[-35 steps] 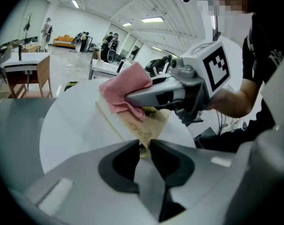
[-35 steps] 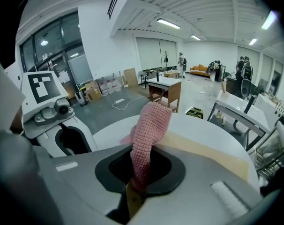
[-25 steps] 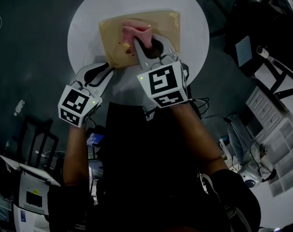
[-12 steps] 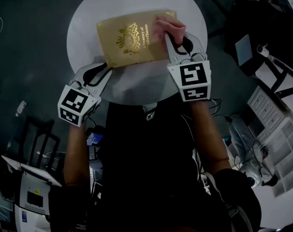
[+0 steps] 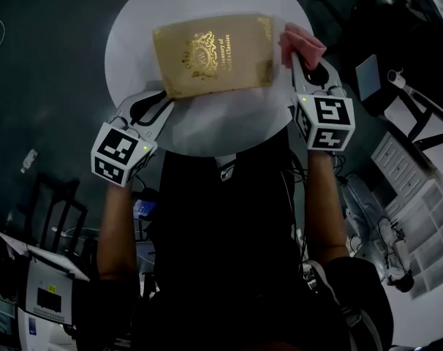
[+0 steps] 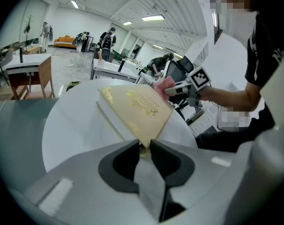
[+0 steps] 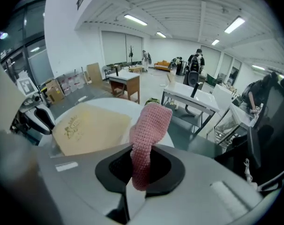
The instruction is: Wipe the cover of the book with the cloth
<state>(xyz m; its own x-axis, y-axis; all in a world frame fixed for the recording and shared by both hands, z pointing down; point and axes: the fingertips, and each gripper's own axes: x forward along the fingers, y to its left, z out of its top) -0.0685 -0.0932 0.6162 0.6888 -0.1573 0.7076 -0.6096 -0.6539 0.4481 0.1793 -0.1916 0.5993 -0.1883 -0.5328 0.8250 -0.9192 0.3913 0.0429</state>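
Though unclear overhead, book [image 6: 132, 110] pinched, cloth [image 7: 149, 135] clamped

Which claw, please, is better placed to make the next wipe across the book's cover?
Right: the right claw holds the pink cloth beside the book; the left claw pins its corner.

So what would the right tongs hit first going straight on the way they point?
Probably the white table near its rim, just right of the book, cloth first; depth is unclear.
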